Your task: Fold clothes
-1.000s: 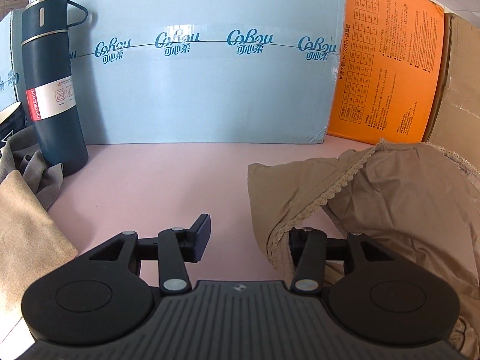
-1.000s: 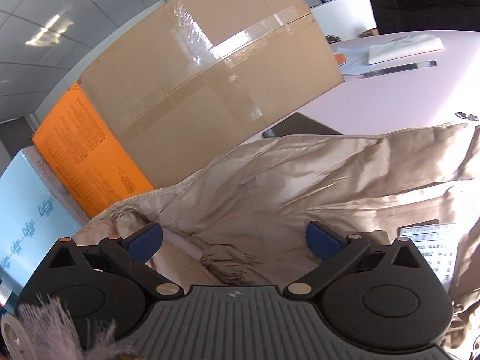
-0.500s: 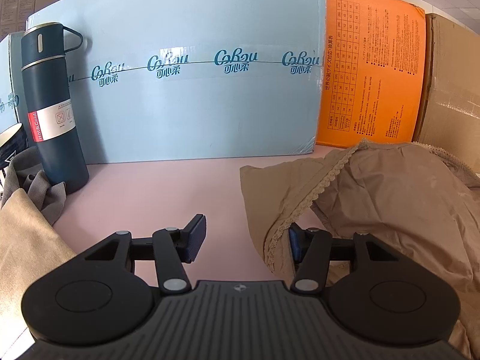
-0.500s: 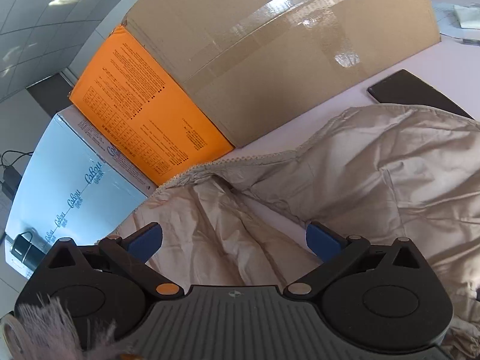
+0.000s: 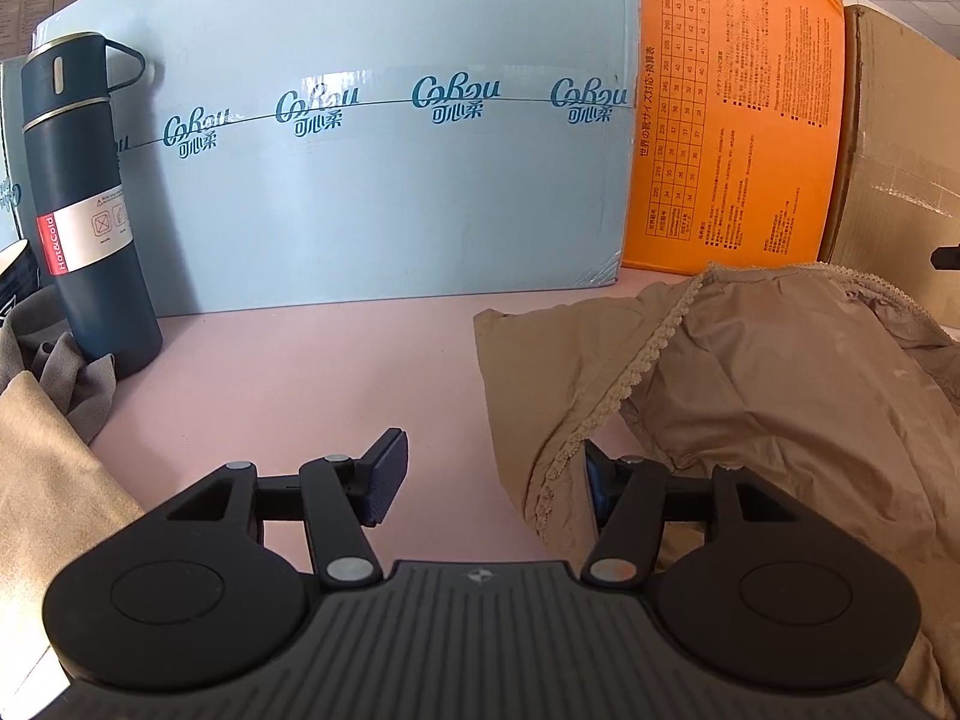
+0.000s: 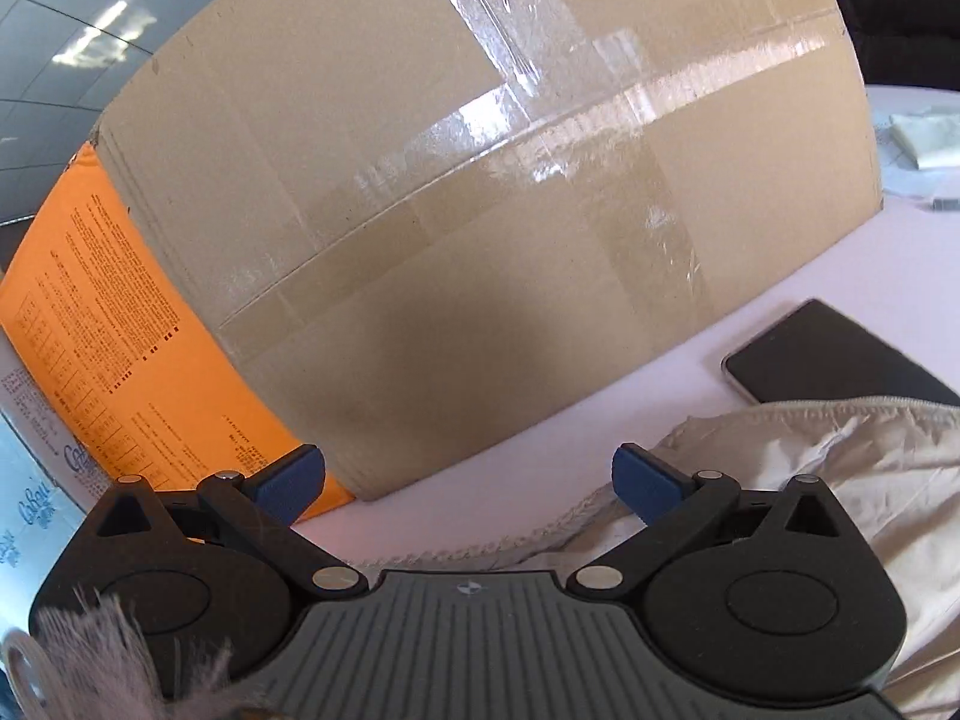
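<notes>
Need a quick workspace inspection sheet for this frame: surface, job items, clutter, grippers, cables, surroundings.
Surface: pink tabletop, bare in the middle.
Job's things: tan lace-trimmed garment crumpled at right; beige cloth and grey cloth at left.
Clutter: dark blue flask upright beside the grey cloth; black phone flat beside the garment.
Grippers: left gripper jaws opening, garment edge over one finger, not pinched; right gripper open, holding nothing.
Cables: nothing seen.
Surroundings: light blue box, orange box, brown cardboard box along the back.
</notes>
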Motion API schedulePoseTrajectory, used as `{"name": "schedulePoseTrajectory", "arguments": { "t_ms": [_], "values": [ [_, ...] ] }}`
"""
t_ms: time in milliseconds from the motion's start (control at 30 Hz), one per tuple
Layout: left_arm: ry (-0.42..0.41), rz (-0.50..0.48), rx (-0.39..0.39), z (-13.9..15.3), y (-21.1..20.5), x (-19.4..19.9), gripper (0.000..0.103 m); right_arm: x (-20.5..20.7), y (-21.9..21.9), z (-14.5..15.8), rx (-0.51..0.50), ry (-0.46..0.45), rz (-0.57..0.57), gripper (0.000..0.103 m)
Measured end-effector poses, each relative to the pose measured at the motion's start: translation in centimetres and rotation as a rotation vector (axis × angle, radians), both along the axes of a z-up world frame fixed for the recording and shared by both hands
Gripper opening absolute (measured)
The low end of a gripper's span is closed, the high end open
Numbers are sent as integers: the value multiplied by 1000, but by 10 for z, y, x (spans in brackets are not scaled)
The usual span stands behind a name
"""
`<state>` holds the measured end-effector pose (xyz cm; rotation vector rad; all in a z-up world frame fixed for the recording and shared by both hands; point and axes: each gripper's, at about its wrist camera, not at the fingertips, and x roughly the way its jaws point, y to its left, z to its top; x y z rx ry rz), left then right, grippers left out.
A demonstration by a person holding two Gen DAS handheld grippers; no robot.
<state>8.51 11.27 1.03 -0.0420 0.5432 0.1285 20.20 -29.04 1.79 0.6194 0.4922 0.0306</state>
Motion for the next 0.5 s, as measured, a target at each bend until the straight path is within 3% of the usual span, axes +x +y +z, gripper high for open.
{"name": "schedulePoseTrajectory", "arguments": {
  "t_ms": [67, 200, 267, 367, 500],
  "values": [
    [-3, -6, -15, 0, 2, 0, 54, -14, -1, 2, 60, 6, 51, 103],
    [-31, -53, -37, 2, 0, -5, 28, -54, 10, 11, 73, 18, 184, 103],
    [-46, -70, -36, 3, -3, -8, 21, -81, 19, 12, 71, 34, 272, 103],
    [-69, -73, -48, 6, -4, -12, 21, -124, 35, 11, 19, 36, 414, 103],
    [-100, -84, -153, 11, 6, -16, 21, -183, 55, 9, -106, 2, 575, 103]
  ]
}}
